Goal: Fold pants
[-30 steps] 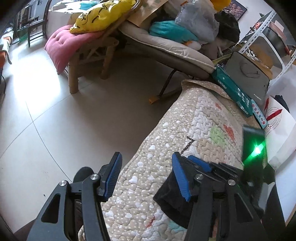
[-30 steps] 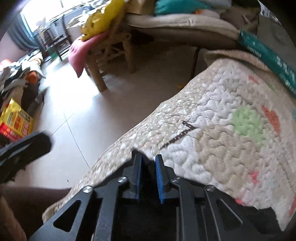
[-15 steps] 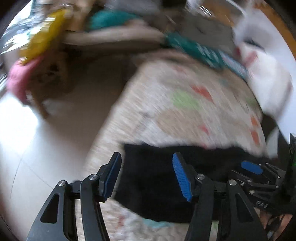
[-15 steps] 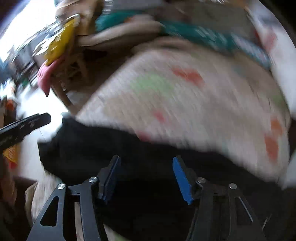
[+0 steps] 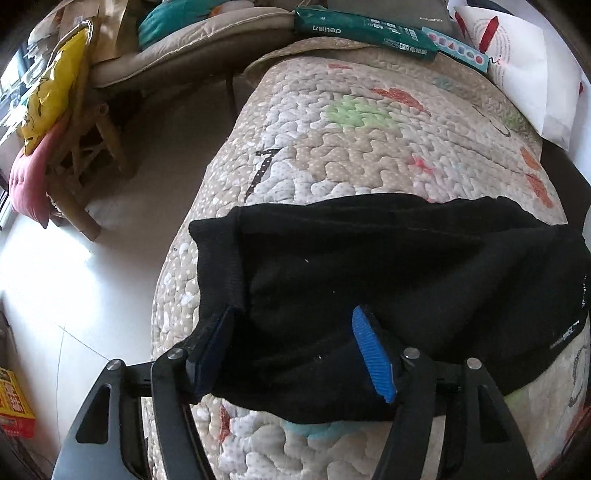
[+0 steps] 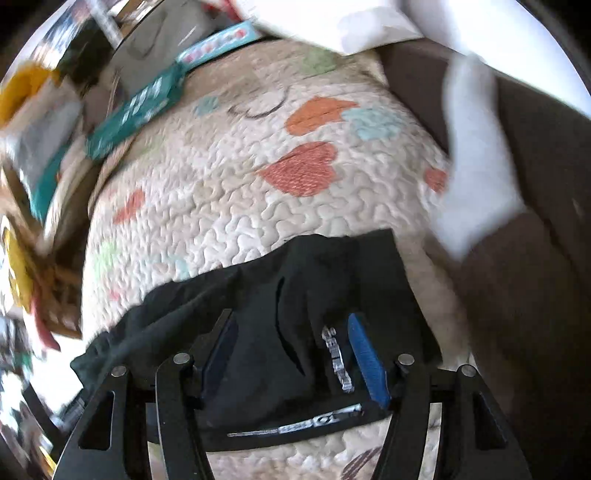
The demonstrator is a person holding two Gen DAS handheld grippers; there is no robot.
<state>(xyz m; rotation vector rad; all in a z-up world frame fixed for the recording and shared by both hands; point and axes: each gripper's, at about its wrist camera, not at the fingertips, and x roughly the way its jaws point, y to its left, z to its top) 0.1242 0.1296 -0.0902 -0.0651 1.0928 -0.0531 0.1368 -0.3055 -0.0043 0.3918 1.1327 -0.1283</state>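
The black pants [image 5: 369,280] lie folded across the lower half of the frame on the quilted blanket [image 5: 369,147]. The left gripper [image 5: 295,354] has its jaws spread wide, with the cuffed end of the pants between and beneath them. In the right wrist view, the right gripper [image 6: 291,354] also has its jaws apart, straddling the pants [image 6: 280,332] at the printed lettering, lower centre. A green box [image 5: 365,31] sits at the blanket's upper edge.

Left tool [image 5: 295,354] and right tool [image 6: 291,354], jaws apart.
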